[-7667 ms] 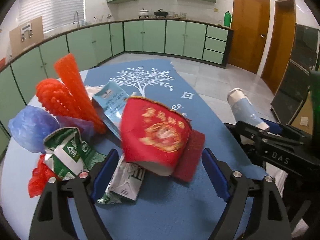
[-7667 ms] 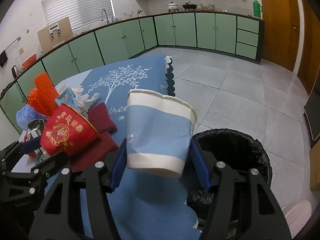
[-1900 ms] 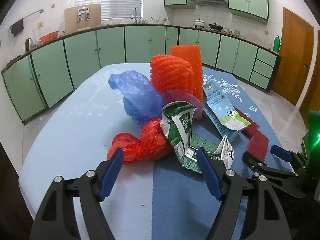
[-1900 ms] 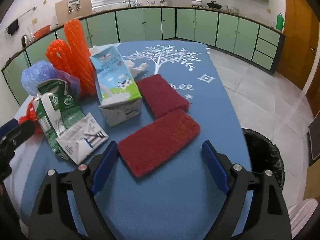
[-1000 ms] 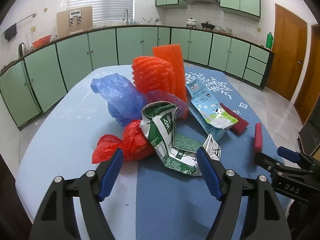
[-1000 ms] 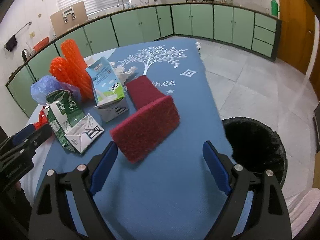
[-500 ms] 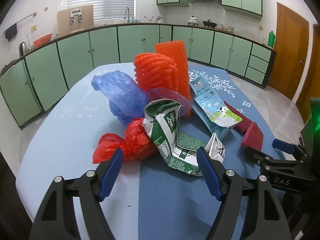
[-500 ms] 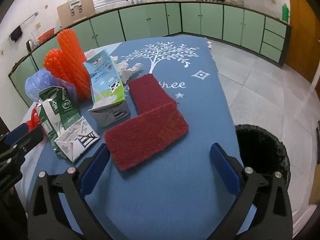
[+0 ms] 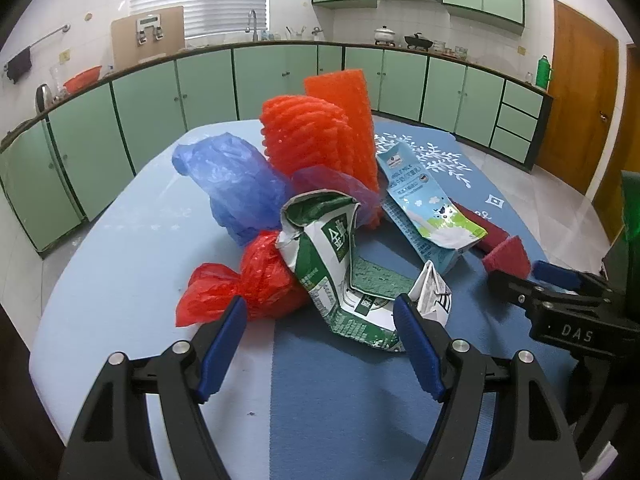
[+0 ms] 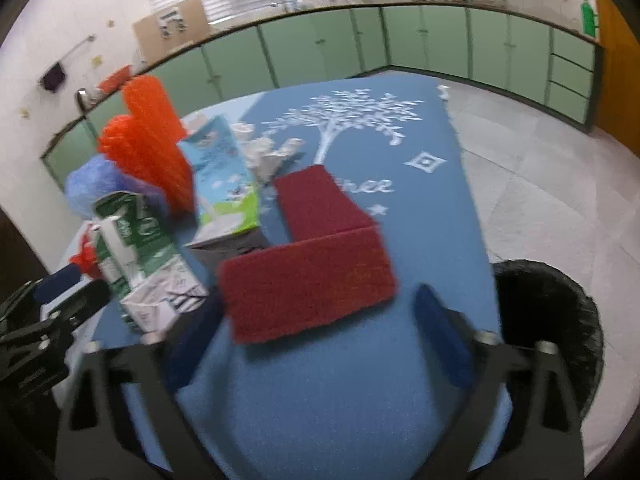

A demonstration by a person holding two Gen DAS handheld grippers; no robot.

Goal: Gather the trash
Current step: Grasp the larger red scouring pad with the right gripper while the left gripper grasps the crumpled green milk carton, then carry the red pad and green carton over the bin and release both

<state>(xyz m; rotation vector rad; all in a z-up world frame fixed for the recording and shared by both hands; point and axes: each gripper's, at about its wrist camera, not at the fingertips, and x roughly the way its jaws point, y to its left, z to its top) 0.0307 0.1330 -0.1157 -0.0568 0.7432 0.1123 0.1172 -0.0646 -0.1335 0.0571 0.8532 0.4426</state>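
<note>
A pile of trash lies on the blue table: a crushed green-and-white carton (image 9: 340, 260), a red plastic bag (image 9: 248, 280), a blue plastic bag (image 9: 228, 180), orange foam netting (image 9: 320, 140) and a blue milk carton (image 9: 424, 204). My left gripper (image 9: 320, 344) is open just in front of the green carton. My right gripper (image 10: 316, 340) is open, and the near dark red scouring pad (image 10: 308, 280) lies between its fingers. A second red pad (image 10: 320, 200) lies behind it. The right gripper also shows in the left wrist view (image 9: 556, 284).
A black-lined trash bin (image 10: 548, 308) stands on the floor right of the table. Crumpled white tissue (image 10: 268, 152) lies behind the milk carton. The blue cloth (image 10: 360, 400) has a white tree print. Green cabinets line the walls.
The right gripper has moved in on the near red pad, which now lies flat between its fingers. The left gripper has edged closer to the green carton. Earlier, both cups went away.
</note>
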